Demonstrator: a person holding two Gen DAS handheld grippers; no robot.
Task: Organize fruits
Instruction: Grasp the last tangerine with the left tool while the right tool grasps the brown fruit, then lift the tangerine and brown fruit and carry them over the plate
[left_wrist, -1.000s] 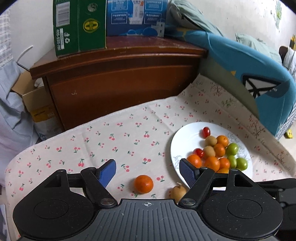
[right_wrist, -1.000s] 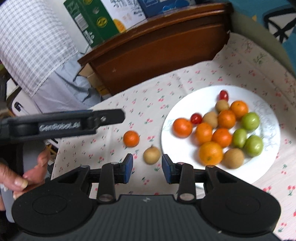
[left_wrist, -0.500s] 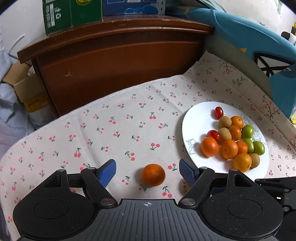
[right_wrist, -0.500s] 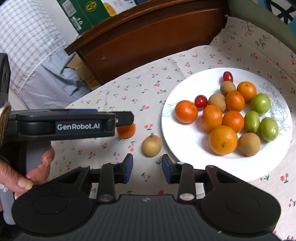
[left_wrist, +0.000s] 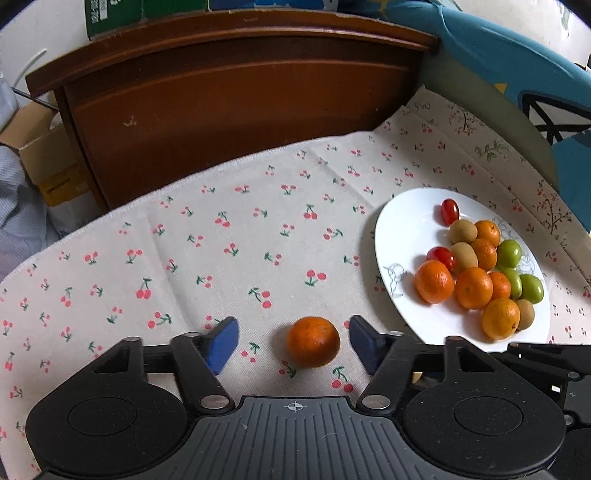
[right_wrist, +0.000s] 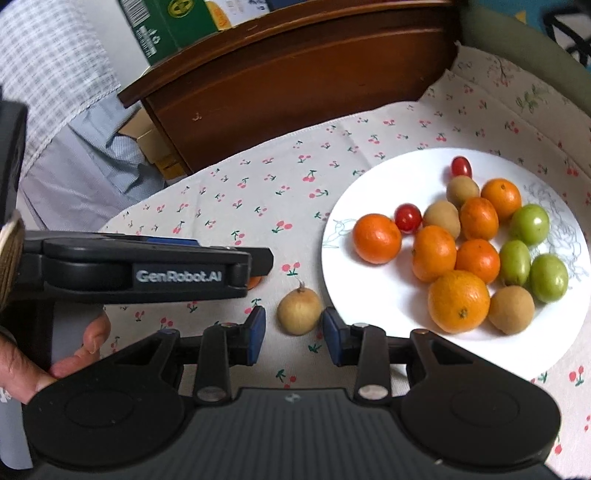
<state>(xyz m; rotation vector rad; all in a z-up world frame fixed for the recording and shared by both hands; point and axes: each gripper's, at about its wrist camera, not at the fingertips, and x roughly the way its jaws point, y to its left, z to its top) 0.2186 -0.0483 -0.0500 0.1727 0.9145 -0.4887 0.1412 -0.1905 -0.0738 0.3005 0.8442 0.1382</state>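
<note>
Two stray fruits bracketed, none gripped yet.
Left gripper (left_wrist: 291, 343) just narrowing, loose around orange (left_wrist: 313, 341); right gripper (right_wrist: 293, 330) slightly open beside longan (right_wrist: 300, 311); next: squeeze, carry to plate (right_wrist: 369, 314).

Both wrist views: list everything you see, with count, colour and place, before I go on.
plate: one, white, right side of the cloth
oranges: six, orange, on the plate
brown fruits: three, tan, on the plate
green fruits: three, green, plate's right side
cherry tomatoes: two, red, on the plate
loose orange: one, orange, on the cloth left of the plate
loose brown fruit: one, tan, on the cloth beside the plate's rim
tablecloth: one, cream with cherries, under everything
cabinet: one, brown wood, behind the cloth
box: one, green, on the cabinet
left gripper: black with blue pads, just been closing, astride the loose orange, not touching
right gripper: same, open astride the loose brown fruit
hand: one, on the left gripper's handle
</note>
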